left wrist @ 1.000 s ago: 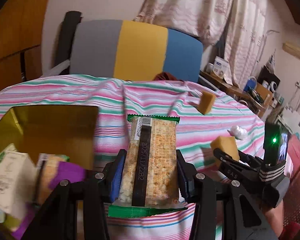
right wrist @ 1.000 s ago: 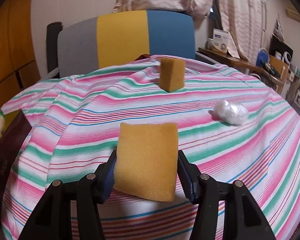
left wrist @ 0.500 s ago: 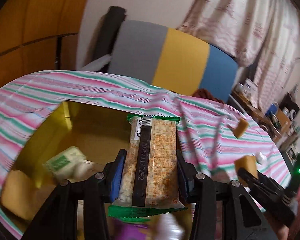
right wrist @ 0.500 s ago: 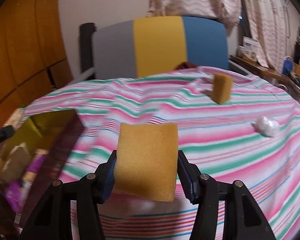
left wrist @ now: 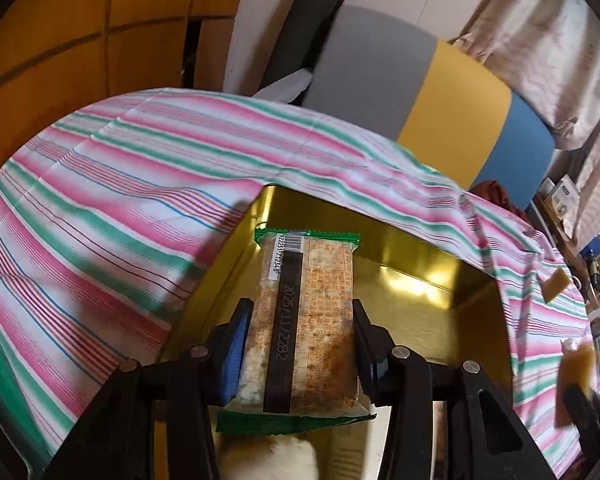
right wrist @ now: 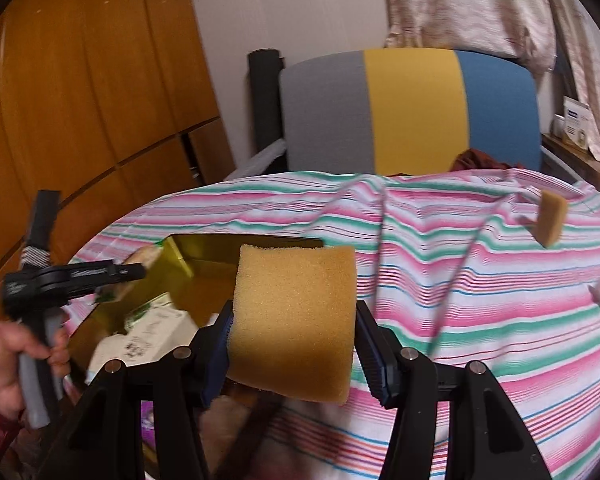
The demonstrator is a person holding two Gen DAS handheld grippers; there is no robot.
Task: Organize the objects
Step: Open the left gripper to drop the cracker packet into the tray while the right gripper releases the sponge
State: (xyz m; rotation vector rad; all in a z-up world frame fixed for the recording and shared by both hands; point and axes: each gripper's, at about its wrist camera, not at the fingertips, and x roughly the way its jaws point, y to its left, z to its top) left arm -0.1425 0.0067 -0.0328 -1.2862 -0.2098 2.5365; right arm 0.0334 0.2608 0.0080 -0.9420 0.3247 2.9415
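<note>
Left gripper (left wrist: 298,344) clamps a cracker packet (left wrist: 304,328) above the gold tin (left wrist: 440,272) holding a white carton (right wrist: 148,332), while right gripper (right wrist: 294,344) grips a yellow sponge (right wrist: 294,316) beside it.

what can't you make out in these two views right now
- Left wrist view: the gold box floor near the camera is hidden behind the cracker packet; the pale item below it is blurred.
- Right wrist view: box contents are partly hidden by the sponge; the far sponge piece is motion-blurred.
</note>
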